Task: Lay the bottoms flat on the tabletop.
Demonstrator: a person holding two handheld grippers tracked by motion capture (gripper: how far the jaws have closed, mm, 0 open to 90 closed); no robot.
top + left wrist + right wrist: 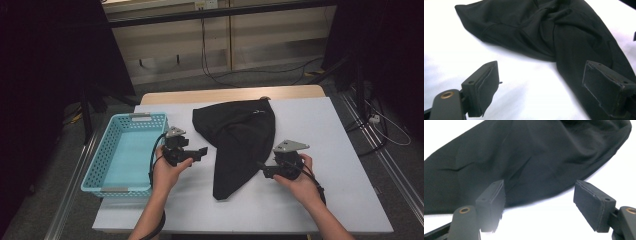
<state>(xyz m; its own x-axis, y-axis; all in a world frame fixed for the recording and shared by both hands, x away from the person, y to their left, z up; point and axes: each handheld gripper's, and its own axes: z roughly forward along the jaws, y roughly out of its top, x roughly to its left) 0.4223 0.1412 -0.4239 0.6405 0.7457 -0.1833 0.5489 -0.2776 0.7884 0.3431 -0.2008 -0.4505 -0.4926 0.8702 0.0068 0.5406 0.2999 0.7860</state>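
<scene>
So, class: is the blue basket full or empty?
Empty: the blue basket shows only its bare floor, and the black cloth lies beside it on the table.

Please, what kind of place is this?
Probably a lab set up for recording: a white-topped table between dark curtains, loose cables on the floor, and a hand-held gripper with a camera.

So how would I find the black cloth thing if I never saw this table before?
Start at the white table and find the light blue basket on its left side. Just right of that, in the middle, a black garment lies crumpled, wide at the far end and narrowing toward the person. It is the only soft, dark thing there, lying between the left gripper and right gripper.
</scene>
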